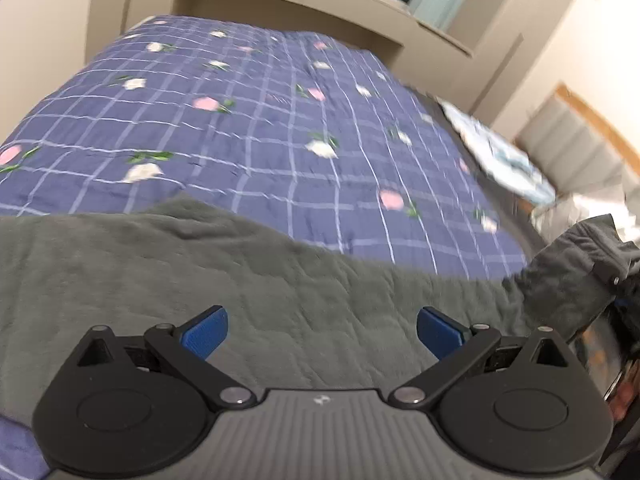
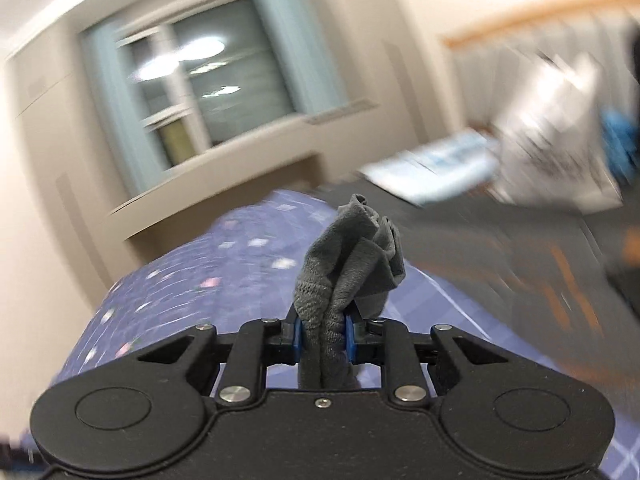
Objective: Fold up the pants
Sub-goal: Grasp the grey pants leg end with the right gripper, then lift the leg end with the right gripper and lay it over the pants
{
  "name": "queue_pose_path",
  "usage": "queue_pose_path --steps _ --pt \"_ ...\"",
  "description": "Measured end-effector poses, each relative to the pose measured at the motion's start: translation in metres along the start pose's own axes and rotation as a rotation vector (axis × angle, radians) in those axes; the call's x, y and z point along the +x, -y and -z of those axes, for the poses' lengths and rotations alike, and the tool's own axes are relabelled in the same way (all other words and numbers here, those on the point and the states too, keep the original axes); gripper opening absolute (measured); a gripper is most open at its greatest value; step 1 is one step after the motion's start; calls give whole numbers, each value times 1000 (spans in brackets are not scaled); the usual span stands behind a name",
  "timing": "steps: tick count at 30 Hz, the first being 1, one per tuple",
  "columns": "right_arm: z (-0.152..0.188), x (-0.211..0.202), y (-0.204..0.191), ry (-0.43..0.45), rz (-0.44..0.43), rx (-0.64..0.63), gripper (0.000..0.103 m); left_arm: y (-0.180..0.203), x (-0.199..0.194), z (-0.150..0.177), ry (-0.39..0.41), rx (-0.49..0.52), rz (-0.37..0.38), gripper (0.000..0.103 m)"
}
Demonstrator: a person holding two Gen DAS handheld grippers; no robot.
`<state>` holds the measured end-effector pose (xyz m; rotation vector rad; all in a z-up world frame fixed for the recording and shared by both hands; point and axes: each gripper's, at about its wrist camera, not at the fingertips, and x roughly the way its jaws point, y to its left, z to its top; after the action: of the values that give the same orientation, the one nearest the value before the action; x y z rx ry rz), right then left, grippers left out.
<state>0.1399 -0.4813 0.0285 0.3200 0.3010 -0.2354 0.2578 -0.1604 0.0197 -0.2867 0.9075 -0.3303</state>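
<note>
Pants (image 1: 248, 280) of grey, soft, slightly wrinkled cloth lie spread across the near part of a bed, on a blue checked bedspread (image 1: 248, 120) printed with pink and white flowers. In the left wrist view the left gripper (image 1: 322, 334) hovers over the grey cloth with its blue-padded fingers (image 1: 206, 334) wide apart and nothing between them. At the right edge of that view a bunch of the same cloth rises off the bed, drawn up toward the right gripper (image 1: 618, 280), which shows there only in part.

From the right wrist view, the right gripper (image 2: 323, 338) is clamped on a gathered fold of the pants (image 2: 352, 256), the ribbed hem squeezed between its blue pads (image 2: 297, 340) and the loose end standing up past the fingertips. Behind it the bedspread (image 2: 200, 280) is blurred. A window (image 2: 212, 80) sits in the pale wall beyond, and a light-coloured, blurred heap (image 2: 440, 168) lies at the far side of the bed.
</note>
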Motion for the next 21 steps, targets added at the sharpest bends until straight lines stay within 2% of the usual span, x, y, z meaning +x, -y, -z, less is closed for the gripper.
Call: queue_pose_path --steps 4,8,15,21 --pt "3 -6 -64 -1 -84 -164 21 -30 -23 -5 51 -88 36 102" --pt "27 -5 -125 -35 -144 -312 21 -56 -37 -5 71 -129 32 102" --pt "98 -1 -202 -157 -216 -529 20 -91 -40 2 64 -198 27 102" --pt "162 -1 -237 -252 -233 -695 20 -102 -25 11 21 -222 24 102"
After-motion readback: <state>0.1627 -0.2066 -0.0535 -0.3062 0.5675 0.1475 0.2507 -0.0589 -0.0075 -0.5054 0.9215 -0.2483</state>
